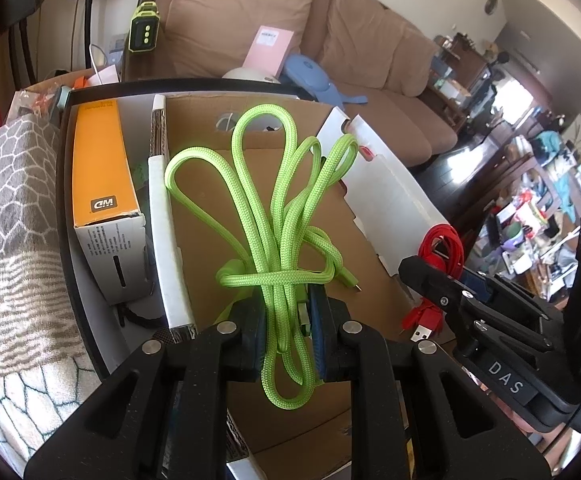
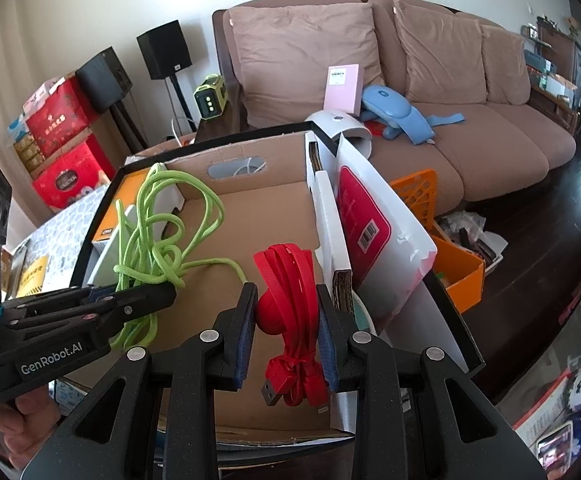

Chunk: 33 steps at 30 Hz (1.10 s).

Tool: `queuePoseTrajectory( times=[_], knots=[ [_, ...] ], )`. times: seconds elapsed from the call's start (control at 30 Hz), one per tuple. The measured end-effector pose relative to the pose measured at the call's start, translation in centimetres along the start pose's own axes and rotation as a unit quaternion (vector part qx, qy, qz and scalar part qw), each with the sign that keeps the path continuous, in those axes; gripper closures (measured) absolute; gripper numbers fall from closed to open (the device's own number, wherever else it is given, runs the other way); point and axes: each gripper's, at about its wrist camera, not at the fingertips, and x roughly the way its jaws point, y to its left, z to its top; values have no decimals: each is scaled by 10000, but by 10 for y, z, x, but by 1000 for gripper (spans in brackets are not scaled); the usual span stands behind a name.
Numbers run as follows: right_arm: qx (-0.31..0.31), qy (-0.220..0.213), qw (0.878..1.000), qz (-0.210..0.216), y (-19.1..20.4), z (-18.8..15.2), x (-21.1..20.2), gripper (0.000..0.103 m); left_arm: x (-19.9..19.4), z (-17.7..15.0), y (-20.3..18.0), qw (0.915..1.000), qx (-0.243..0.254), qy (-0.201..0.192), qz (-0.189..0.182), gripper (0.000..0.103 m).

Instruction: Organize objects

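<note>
A coiled lime-green braided cable (image 1: 278,216) hangs over an open cardboard box (image 1: 210,152), pinched by my left gripper (image 1: 286,332), which is shut on the bundle. The same green cable (image 2: 150,240) and left gripper (image 2: 134,300) show at the left in the right wrist view. A bundled flat red USB cable (image 2: 294,300) is clamped in my right gripper (image 2: 286,332), also above the box (image 2: 250,216). In the left wrist view the red cable (image 1: 438,252) and right gripper (image 1: 430,280) appear at the right.
An orange and white product box (image 1: 102,184) stands in the box's left side beside a white divider (image 1: 166,240). A white flap with a red label (image 2: 366,220) leans on the right wall. A brown sofa (image 2: 450,100) lies behind, an orange crate (image 2: 450,264) to the right.
</note>
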Motion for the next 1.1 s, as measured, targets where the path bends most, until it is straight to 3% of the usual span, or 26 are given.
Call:
queuePoseTrajectory(
  times=[1.1],
  knots=[
    [-189, 117, 9997, 26, 10, -3, 4, 74, 6, -1, 3, 10000, -28, 78, -14, 86]
  ],
)
